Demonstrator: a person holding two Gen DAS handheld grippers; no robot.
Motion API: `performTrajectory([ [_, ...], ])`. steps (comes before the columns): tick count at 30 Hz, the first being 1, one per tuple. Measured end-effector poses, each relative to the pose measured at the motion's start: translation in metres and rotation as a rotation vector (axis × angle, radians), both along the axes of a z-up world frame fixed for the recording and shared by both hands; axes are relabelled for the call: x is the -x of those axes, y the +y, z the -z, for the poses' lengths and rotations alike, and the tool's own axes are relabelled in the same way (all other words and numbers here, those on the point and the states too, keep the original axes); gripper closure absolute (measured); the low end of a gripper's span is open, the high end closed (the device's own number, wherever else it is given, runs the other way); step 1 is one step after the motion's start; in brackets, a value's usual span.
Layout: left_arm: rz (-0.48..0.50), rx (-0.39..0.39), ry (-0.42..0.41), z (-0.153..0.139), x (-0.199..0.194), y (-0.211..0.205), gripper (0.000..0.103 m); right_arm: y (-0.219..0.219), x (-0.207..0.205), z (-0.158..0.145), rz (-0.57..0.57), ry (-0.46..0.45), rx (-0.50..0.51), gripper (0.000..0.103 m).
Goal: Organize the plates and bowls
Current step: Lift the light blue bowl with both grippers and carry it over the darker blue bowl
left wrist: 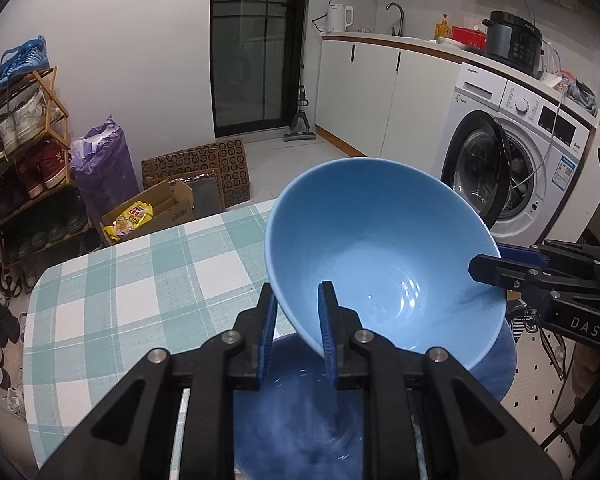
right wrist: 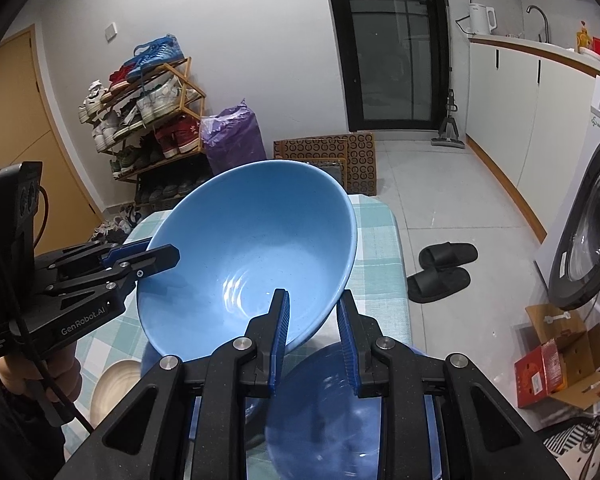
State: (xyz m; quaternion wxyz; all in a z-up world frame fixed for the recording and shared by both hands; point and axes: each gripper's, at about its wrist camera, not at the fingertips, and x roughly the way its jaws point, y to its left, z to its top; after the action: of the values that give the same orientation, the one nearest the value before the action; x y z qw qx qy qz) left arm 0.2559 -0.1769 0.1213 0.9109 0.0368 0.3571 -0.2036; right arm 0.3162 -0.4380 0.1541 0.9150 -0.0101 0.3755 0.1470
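Observation:
A light blue bowl [left wrist: 380, 248] [right wrist: 252, 240] hangs tilted above the table, held by both grippers on opposite sides of its rim. My left gripper [left wrist: 297, 286] is shut on the near rim, one pad inside the bowl and one outside; in the right wrist view the left gripper [right wrist: 168, 254] clamps the bowl's left edge. My right gripper [right wrist: 313, 293] is shut on the near rim in the same way, and in the left wrist view the right gripper [left wrist: 488, 264] grips the right edge. A darker blue bowl [left wrist: 300, 420] [right wrist: 332, 400] sits directly below.
The table wears a green-and-white checked cloth [left wrist: 120, 280] [right wrist: 380, 248]. A pale beige plate [right wrist: 116, 384] lies beside the dark bowl. A hand [right wrist: 32, 376] holds the left gripper. On the floor are black slippers [right wrist: 444, 270] and a cardboard box [right wrist: 560, 360]; a washing machine [left wrist: 512, 168] stands right.

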Motion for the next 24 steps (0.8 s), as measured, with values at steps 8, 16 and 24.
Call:
performTrajectory([
  [8, -0.024, 0.006, -0.012, -0.004, 0.016, 0.016, 0.084, 0.015, 0.015, -0.007, -0.031, -0.008, 0.001, 0.078],
  [16, -0.05, 0.008, -0.01, 0.0, 0.03, 0.034, 0.084, 0.035, 0.027, -0.006, -0.063, -0.003, -0.001, 0.078],
  [24, -0.069, 0.012, 0.002, 0.008, 0.04, 0.046, 0.084, 0.047, 0.035, 0.001, -0.084, 0.008, 0.003, 0.078],
])
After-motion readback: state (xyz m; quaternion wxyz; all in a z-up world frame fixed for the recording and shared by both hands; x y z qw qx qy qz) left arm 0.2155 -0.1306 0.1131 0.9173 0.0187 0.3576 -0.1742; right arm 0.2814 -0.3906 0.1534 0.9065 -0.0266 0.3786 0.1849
